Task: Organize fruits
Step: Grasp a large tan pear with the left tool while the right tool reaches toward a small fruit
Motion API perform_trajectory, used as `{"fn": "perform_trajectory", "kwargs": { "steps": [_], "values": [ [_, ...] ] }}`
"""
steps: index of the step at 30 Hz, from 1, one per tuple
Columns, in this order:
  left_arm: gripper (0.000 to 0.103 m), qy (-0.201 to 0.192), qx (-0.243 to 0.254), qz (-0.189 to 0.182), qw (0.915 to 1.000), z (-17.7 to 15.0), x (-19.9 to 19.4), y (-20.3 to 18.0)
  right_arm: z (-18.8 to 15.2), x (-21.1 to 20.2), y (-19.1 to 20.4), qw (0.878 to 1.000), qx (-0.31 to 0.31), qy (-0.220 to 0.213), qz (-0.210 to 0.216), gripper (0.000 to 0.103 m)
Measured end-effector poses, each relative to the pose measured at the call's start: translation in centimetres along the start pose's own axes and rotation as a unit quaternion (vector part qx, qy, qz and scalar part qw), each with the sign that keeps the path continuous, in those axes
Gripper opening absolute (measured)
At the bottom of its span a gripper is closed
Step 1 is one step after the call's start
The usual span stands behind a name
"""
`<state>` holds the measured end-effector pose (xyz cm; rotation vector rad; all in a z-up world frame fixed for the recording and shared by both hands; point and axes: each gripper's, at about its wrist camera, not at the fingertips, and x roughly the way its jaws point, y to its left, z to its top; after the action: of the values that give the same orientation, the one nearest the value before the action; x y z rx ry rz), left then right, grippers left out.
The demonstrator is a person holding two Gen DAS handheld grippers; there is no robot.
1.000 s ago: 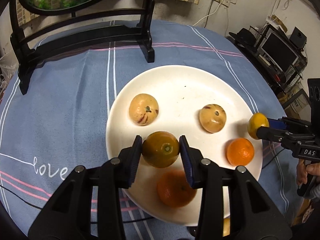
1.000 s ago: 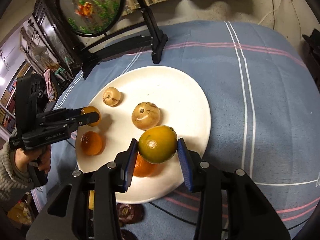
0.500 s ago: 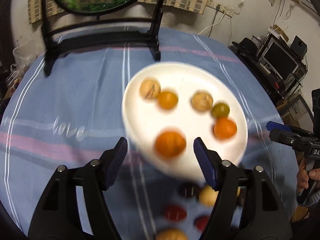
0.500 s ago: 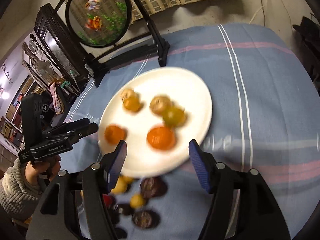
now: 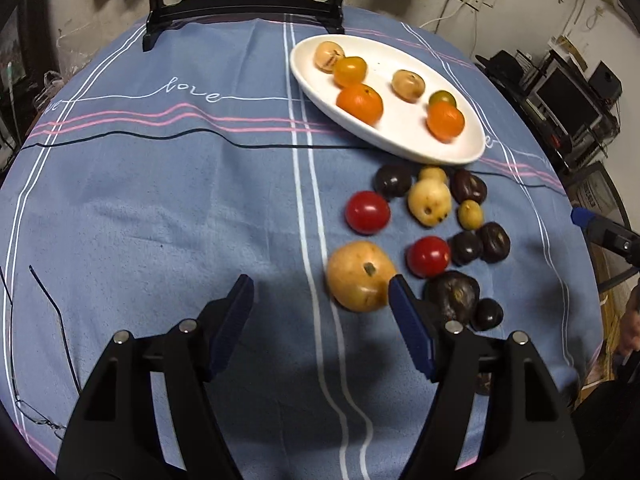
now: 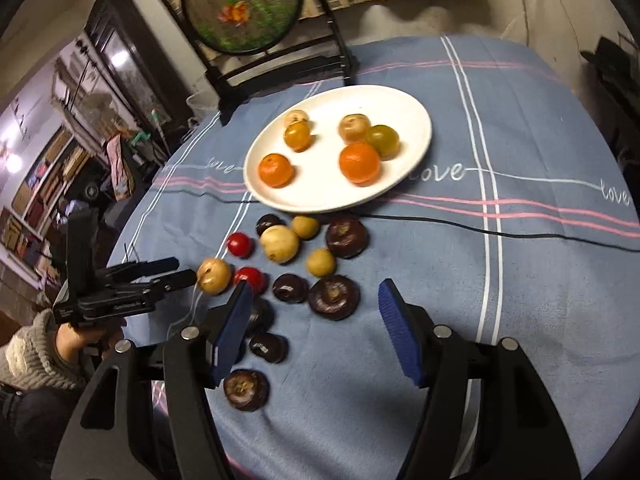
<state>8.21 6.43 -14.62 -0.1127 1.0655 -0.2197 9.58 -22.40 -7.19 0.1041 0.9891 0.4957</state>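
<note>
A white plate holds several fruits, among them two oranges. Loose fruits lie on the blue cloth in front of it: a big yellow fruit, two red tomatoes, pale ones and several dark purple ones. My left gripper is open and empty, its right finger beside the big yellow fruit. My right gripper is open and empty above the dark fruits; its blue tip shows in the left wrist view.
A black-framed round fish screen stands at the table's far edge. A black cable crosses the cloth near the plate. Eyeglasses lie at the left. Shelves and electronics surround the round table.
Both grippers have let go of their citrus fruits onto the plate, opened wide and pulled back from the plate to above the loose fruits in front of it.
</note>
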Motion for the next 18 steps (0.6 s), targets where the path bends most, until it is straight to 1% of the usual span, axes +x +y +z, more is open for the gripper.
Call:
{"fn": "perform_trajectory", "kwargs": {
  "steps": [5,10,18],
  "values": [
    [0.071,-0.007,0.028,0.003,0.9996,-0.4,-0.1,-1.3,-0.2,-0.5,0.7,1.0,-0.016,0.001,-0.01,0.066],
    [0.071,-0.007,0.042,-0.005,0.9991,-0.1,0.4,-2.3,-0.9,-1.2,0.0,1.0,-0.006,0.006,-0.03,0.066],
    [0.071,0.003,0.051,0.002,0.9987,0.0,2.0,-2.9,-1.5,-2.3,-1.2,0.999,0.013,0.0,-0.049,0.066]
  ]
}}
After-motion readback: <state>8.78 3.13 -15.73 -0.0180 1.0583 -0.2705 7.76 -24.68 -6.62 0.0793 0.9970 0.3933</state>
